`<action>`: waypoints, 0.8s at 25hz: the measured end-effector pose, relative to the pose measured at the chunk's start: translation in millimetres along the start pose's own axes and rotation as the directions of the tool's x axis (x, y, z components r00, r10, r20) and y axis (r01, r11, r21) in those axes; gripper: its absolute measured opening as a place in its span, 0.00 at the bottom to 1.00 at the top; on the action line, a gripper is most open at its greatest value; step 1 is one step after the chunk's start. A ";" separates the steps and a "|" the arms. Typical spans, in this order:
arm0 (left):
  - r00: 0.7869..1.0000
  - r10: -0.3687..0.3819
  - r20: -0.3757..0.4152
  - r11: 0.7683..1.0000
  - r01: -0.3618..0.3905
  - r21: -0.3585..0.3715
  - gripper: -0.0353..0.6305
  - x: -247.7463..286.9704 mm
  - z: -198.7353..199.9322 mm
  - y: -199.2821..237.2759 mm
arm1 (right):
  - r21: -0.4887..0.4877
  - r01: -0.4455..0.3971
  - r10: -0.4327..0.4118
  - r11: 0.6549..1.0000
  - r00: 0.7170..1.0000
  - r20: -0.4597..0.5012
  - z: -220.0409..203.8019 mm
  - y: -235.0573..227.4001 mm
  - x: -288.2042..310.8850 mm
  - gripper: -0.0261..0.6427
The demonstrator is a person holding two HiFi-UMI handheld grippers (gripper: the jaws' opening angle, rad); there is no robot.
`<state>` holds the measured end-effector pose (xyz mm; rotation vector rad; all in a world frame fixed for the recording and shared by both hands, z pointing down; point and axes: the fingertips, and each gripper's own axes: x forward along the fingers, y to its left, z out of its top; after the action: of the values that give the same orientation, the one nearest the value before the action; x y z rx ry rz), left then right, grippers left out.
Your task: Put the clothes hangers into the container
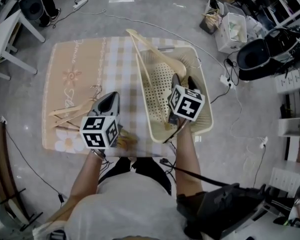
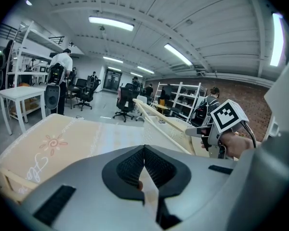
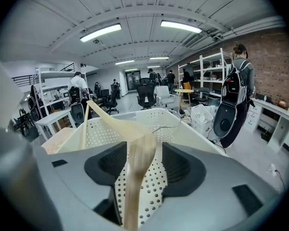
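The right gripper (image 3: 144, 160) hangs over the near end of the basket (image 1: 160, 86) with its jaws spread wide. One arm of a pale wooden hanger (image 3: 113, 121) runs up between them, with a sliver of the basket's perforated floor showing on either side of the wood, so the pads do not pinch it. That hanger lies inside the basket, its far corner sticking out above the far rim and its metal hook toward the basket's right wall. The left gripper (image 2: 144, 153) hovers just left of the basket, over the checked part of the tablecloth (image 1: 65, 59), with its jaws pressed together and nothing that I can make out between them. Further left of the basket, on the cloth, lie the other hangers (image 1: 70, 115), overlapping; they look like two, though only one wire hook is plain. Count: two grippers, each with one marker cube, one basket, one hanger in it, and what looks like two hangers outside it.
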<state>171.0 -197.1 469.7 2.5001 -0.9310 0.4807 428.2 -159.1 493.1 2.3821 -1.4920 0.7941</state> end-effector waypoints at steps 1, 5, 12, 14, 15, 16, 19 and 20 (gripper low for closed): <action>1.000 -0.001 0.001 1.000 0.001 0.000 0.07 -2.3 -0.1 0.5 | 0.001 0.000 0.000 1.000 1.000 0.007 1.0 1.2 -3.4 0.37; 1.000 -0.004 0.014 1.000 0.004 0.003 0.07 -13.8 2.3 2.8 | -0.001 0.005 -0.005 1.000 0.999 0.045 10.2 7.3 -19.6 0.37; 0.998 0.006 0.063 1.000 -0.007 0.004 0.07 -45.8 14.1 16.8 | -0.023 -0.014 0.017 1.000 0.991 0.134 37.4 39.9 -50.4 0.37; 0.997 0.012 0.082 1.000 -0.012 0.003 0.07 -56.9 17.9 23.0 | -0.035 -0.022 0.027 0.999 0.989 0.147 42.1 52.5 -58.0 0.37; 0.996 0.016 0.091 1.000 -0.016 0.001 0.07 -63.1 20.1 26.3 | -0.039 -0.026 0.031 0.999 0.988 0.153 44.3 59.0 -62.2 0.36; 0.995 0.020 0.101 1.000 -0.020 0.000 0.07 -69.4 22.3 29.8 | -0.041 -0.031 0.037 0.999 0.986 0.161 46.6 66.0 -66.6 0.36; 0.991 0.035 0.130 0.999 -0.034 -0.005 0.07 -86.1 28.2 42.5 | -0.053 -0.055 0.064 0.997 0.980 0.187 52.6 90.7 -76.7 0.36; 0.989 0.039 0.139 0.999 -0.039 -0.007 0.07 -90.4 29.2 47.2 | -0.060 -0.064 0.075 0.996 0.978 0.195 53.5 99.7 -78.6 0.36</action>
<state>79.3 -196.1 416.5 2.5417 -1.0342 0.3183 331.0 -169.2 395.9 2.4412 -1.6568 0.5371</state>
